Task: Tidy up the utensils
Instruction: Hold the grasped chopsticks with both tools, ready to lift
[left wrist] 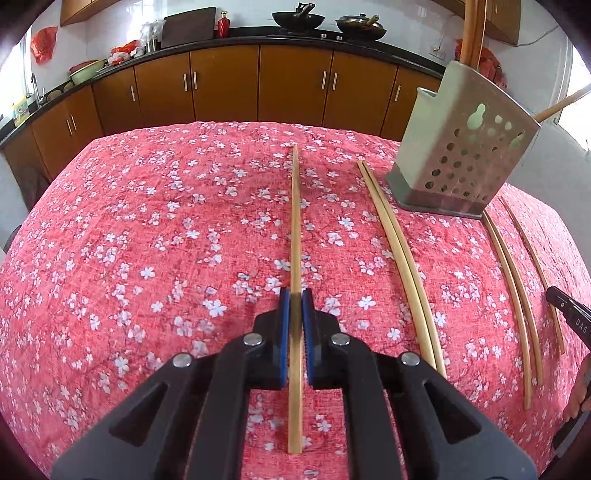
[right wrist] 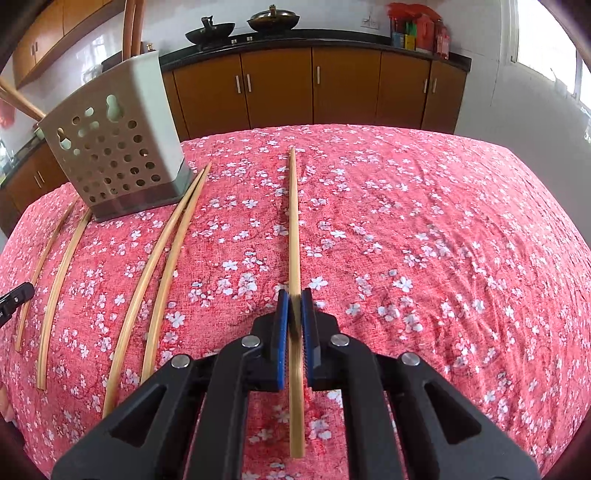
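My left gripper (left wrist: 295, 295) is shut on a bamboo chopstick (left wrist: 295, 221) that runs forward between its blue pads, over the red floral tablecloth. My right gripper (right wrist: 294, 295) is shut on another bamboo chopstick (right wrist: 293, 221) in the same way. A beige perforated utensil holder (left wrist: 461, 147) stands to the right in the left wrist view and to the left in the right wrist view (right wrist: 114, 147). It holds long wooden handles (left wrist: 472, 33). Several loose chopsticks (left wrist: 399, 254) lie on the cloth between the grippers, also seen in the right wrist view (right wrist: 162, 266).
The table (left wrist: 147, 229) is covered in a red cloth with white flowers. Behind it runs a dark kitchen counter (left wrist: 258, 37) with brown cabinets, woks and bottles. The right gripper's tip (left wrist: 565, 310) shows at the right edge of the left wrist view.
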### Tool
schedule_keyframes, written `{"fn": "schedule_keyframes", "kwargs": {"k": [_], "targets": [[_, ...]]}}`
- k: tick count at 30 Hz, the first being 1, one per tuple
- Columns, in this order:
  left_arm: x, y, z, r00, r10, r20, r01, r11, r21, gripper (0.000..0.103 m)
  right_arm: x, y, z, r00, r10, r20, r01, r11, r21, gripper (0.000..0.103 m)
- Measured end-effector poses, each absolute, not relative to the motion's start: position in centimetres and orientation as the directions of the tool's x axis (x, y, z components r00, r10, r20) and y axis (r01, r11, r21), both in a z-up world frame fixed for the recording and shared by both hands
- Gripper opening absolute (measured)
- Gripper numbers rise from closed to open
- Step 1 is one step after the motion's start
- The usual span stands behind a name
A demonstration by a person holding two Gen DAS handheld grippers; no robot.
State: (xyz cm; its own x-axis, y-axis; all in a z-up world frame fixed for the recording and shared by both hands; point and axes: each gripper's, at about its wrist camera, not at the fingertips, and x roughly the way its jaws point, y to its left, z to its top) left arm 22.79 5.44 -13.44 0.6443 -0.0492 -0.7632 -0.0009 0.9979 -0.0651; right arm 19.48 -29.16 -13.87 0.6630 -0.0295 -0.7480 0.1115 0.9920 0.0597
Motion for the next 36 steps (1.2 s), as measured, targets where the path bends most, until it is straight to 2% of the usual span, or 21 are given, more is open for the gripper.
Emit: {"fn": "schedule_keyframes", "kwargs": {"k": [3, 9, 15, 21, 26, 36], "targets": [[22.9, 5.2, -13.4, 0.644, -0.044, -0.764, -0.001, 0.998, -0.058, 0.01, 19.5, -29.0, -13.9, 0.662, -0.038, -0.749, 0.11, 0.993, 0.047, 0.008], [23.0, 6.4, -13.6, 0.646, -0.101, -0.757, -0.008, 0.99, -0.139, 0.011, 19.5, -28.9, -13.9, 0.662, -0.036, -0.748, 0.109, 0.993, 0.049, 0.008], [22.9, 4.9, -13.4, 0.644, -0.02, -0.765, -0.013, 0.999, -0.037, 0.011, 19.6, -28.4, -13.8, 0.659, -0.071, -0.749, 0.11, 0.994, 0.003, 0.008], [22.9, 5.1, -13.4, 0.644, -0.027, -0.764, -0.014, 0.999, -0.047, 0.011, 19.6, -28.4, -13.8, 0.66, -0.059, -0.749, 0.109, 0.994, 0.018, 0.008], [22.8, 4.8, -13.3, 0.643, 0.009, -0.765, -0.014, 1.0, -0.001, 0.011, 19.7, -28.3, -13.8, 0.659, -0.072, -0.749, 0.11, 0.994, 0.0, 0.008], [23.0, 4.2, -13.4, 0.643, 0.023, -0.766, -0.015, 1.0, 0.017, 0.011, 19.7, -28.3, -13.8, 0.658, -0.071, -0.75, 0.109, 0.994, 0.002, 0.009]]}}
